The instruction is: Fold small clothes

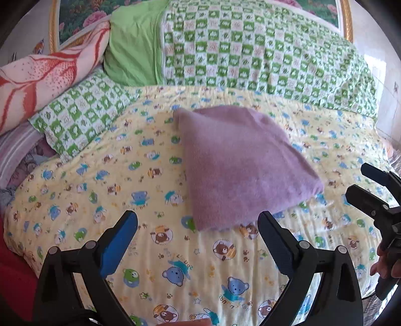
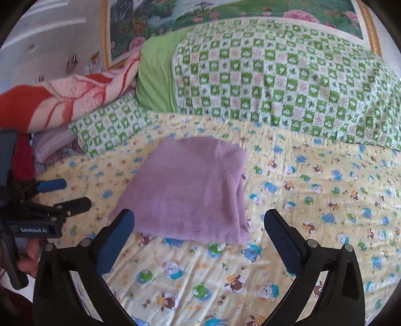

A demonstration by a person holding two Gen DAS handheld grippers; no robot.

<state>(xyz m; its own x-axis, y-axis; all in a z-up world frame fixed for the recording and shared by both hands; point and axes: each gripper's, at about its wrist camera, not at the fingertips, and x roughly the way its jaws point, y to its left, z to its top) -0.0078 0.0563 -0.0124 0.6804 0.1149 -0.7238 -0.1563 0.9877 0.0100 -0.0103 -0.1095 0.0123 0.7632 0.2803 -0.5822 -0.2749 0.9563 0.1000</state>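
A purple fuzzy garment point(image 1: 240, 165) lies folded into a compact rectangle on the yellow bear-print sheet point(image 1: 125, 190); it also shows in the right wrist view point(image 2: 190, 190). My left gripper point(image 1: 198, 233) is open and empty, just short of the garment's near edge. My right gripper point(image 2: 199, 233) is open and empty, just short of the garment's near edge from the other side. The right gripper shows at the right edge of the left wrist view point(image 1: 371, 185), and the left gripper at the left edge of the right wrist view point(image 2: 65, 193).
A green checked quilt point(image 1: 263, 55) and a plain green pillow point(image 1: 132, 47) lie behind the garment. A pink and red blanket point(image 1: 42, 75) is piled at the left. A framed picture point(image 2: 200, 12) hangs on the wall behind.
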